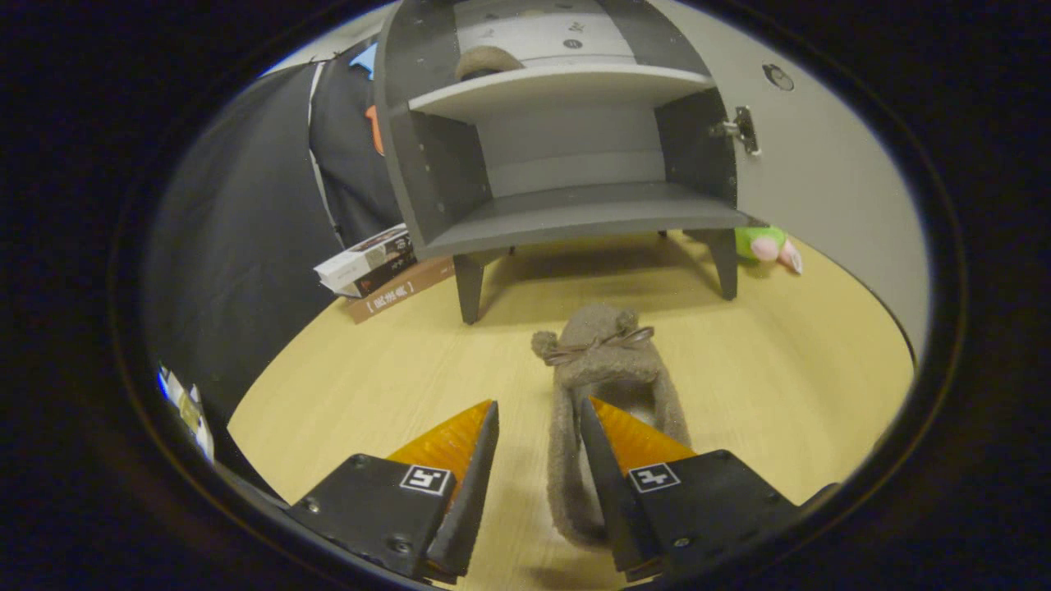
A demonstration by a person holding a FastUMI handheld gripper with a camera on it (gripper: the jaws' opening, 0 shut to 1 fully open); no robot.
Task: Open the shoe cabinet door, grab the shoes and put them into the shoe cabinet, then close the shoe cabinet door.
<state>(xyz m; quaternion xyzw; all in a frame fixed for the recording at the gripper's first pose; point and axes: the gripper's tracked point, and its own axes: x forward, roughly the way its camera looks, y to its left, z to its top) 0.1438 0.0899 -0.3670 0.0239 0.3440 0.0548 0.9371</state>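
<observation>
— How would that shoe (pixel 603 369) handle?

— Soft and light, I'd judge; fuzzy fabric that squashes. Pinch the heel-side collar wall. It lies on the table (pixel 369 377) at lower centre, long axis running away from us, bow-tied toe towards the open cabinet (pixel 566 213) at the top.

— And the gripper (pixel 538 435)?

— Partly open, holding nothing; one finger (pixel 612 460) overlaps the shoe's opening.
</observation>
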